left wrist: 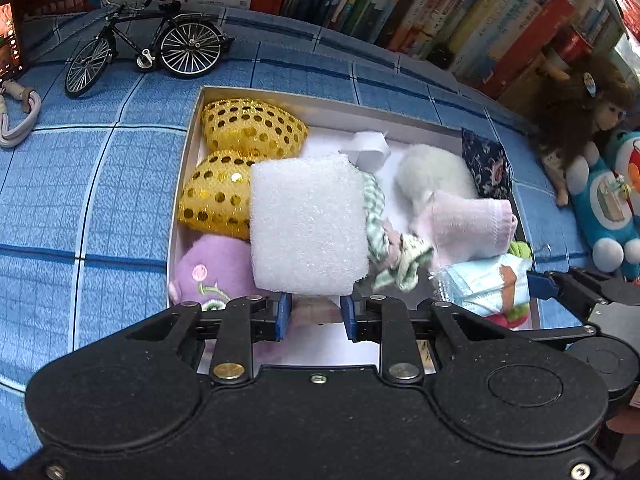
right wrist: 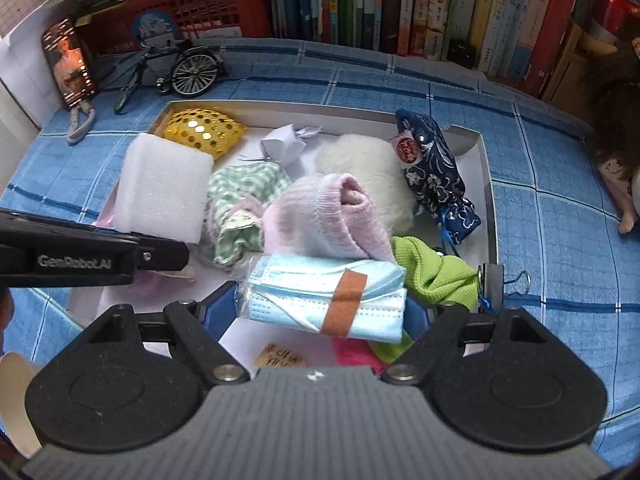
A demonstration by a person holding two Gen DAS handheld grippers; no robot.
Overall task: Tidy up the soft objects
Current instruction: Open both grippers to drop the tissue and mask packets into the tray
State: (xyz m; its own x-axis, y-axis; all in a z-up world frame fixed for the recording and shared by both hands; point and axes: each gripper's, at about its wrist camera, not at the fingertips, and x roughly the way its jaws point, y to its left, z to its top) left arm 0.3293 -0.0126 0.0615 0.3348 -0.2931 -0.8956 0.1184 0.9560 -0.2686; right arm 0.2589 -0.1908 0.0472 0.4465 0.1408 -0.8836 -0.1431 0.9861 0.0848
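Note:
A white foam block [left wrist: 308,224] sticks out ahead of my left gripper [left wrist: 316,312], which is shut on its near edge over the left half of a shallow white box [left wrist: 192,152]. In the right wrist view the same foam block [right wrist: 164,196] shows above the left gripper's [right wrist: 168,256] tip. My right gripper [right wrist: 320,312] has a taped pack of light blue face masks [right wrist: 324,300] between its blue pads, which touch both ends. The box holds gold sequin cushions [left wrist: 248,128], a purple plush [left wrist: 208,268], a green checked cloth [right wrist: 240,200], a pink sock [right wrist: 320,216], a white fluffy toy [right wrist: 360,160] and a navy floral pouch [right wrist: 432,168].
The box lies on a blue checked cloth [left wrist: 100,184]. A model bicycle [left wrist: 152,48] stands behind it, a row of books [left wrist: 460,12] lines the back, and a doll [left wrist: 576,120] and a blue plush toy [left wrist: 612,200] sit at the right. A phone [right wrist: 70,64] leans at the far left.

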